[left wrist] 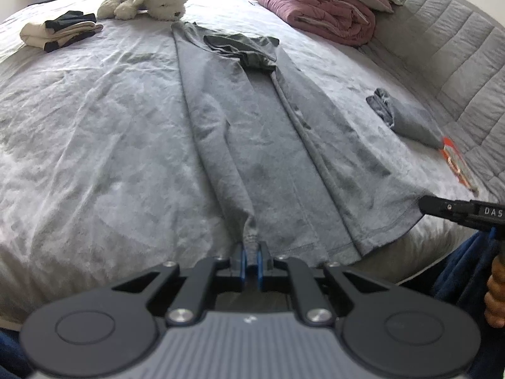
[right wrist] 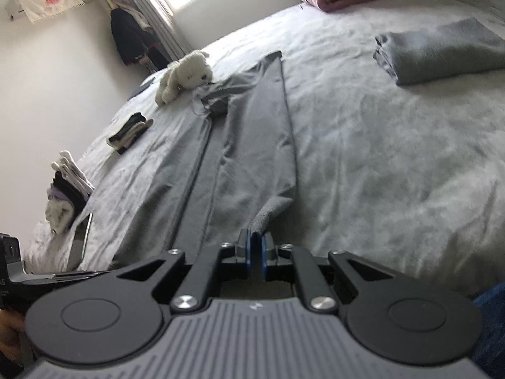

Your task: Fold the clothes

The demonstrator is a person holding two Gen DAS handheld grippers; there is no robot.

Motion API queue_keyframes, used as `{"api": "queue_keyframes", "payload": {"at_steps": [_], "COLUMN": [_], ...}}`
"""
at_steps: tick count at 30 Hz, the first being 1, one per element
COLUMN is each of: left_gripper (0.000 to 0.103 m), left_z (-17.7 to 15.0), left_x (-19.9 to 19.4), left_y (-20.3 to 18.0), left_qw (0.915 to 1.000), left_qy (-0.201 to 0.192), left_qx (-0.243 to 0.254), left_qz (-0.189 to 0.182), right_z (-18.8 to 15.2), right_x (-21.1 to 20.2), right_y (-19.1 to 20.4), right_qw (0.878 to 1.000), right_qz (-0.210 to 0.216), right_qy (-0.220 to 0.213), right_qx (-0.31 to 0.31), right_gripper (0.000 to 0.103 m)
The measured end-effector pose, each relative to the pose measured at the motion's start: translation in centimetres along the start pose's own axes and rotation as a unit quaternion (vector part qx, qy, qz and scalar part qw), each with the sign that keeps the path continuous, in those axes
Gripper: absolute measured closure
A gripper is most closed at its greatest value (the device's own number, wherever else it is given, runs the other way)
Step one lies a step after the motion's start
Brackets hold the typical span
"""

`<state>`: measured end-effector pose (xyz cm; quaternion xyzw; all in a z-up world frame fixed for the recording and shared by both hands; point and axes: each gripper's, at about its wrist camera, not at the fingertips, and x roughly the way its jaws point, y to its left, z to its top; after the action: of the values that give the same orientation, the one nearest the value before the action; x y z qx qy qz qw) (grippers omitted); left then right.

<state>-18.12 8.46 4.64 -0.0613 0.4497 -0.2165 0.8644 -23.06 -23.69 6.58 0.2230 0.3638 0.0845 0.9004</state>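
A: What takes up the most room?

B: The bed [left wrist: 79,120], under a pale grey wrinkled sheet. A grey quilted headboard [left wrist: 448,63] runs along its right side in the left wrist view.

A: And the garment being folded?

B: A grey shirt [left wrist: 262,145] lies lengthwise down the middle of the bed, both side panels turned in toward the centre, its collar end bunched near the far edge. Its near hem reaches the bed's front edge.

A: What are the tools doing?

B: The left gripper [left wrist: 251,254] has its blue-padded jaws pinched on the shirt's hem. The right gripper [right wrist: 256,248] is clamped on a ribbed corner of the same shirt. From the left wrist view, the right one's black body pokes in at the far right, printed "DAS".

A: Anything else lying about?

B: A rolled pink blanket [left wrist: 318,9] at the far end, a folded grey garment [right wrist: 442,53] to the right of the shirt, a white stuffed animal [left wrist: 148,0] touching the collar end, and a small stack of folded cream and dark clothes [left wrist: 60,31] on the left. An orange packet [left wrist: 457,161] sits by the headboard; its print is too blurred to read.
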Motion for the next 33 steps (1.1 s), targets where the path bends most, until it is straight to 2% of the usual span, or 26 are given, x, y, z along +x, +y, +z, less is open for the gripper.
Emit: {"api": "queue_keyframes", "payload": {"at_steps": [14, 22, 27, 29, 31, 32, 33], "left_gripper": [0.096, 0.096, 0.095, 0.089, 0.072, 0.068, 0.063], "left_z": [-0.2, -0.8, -1.2, -1.4, -1.5, -1.5, -1.5], "left_x": [0.5, 0.5, 0.5, 0.4, 0.0, -0.1, 0.0], "left_y": [0.2, 0.1, 0.1, 0.2, 0.3, 0.4, 0.4], "left_qw": [0.9997, 0.9999, 0.9998, 0.9997, 0.9997, 0.9997, 0.9997], "left_qy": [0.016, 0.016, 0.016, 0.023, 0.024, 0.024, 0.023], "left_qx": [-0.016, -0.002, 0.005, 0.0, 0.0, 0.001, 0.002], "left_qz": [-0.004, 0.006, 0.011, 0.005, -0.003, -0.006, -0.008], "right_z": [0.3, -0.8, -0.9, -0.9, -0.8, -0.8, -0.7], "right_x": [-0.3, 0.0, 0.0, 0.0, 0.0, 0.0, 0.0], "right_y": [-0.4, 0.1, -0.3, -0.4, -0.5, -0.6, -0.7], "right_qw": [1.0, 1.0, 1.0, 0.999, 0.999, 0.999, 0.999], "right_qz": [0.001, -0.024, -0.023, -0.024, -0.024, -0.023, -0.021], "right_qy": [-0.014, 0.013, 0.018, 0.021, 0.025, 0.024, 0.024], "right_qx": [0.011, -0.001, 0.003, 0.004, 0.004, 0.008, 0.012], "right_gripper": [0.094, 0.094, 0.093, 0.09, 0.087, 0.077, 0.058]}}
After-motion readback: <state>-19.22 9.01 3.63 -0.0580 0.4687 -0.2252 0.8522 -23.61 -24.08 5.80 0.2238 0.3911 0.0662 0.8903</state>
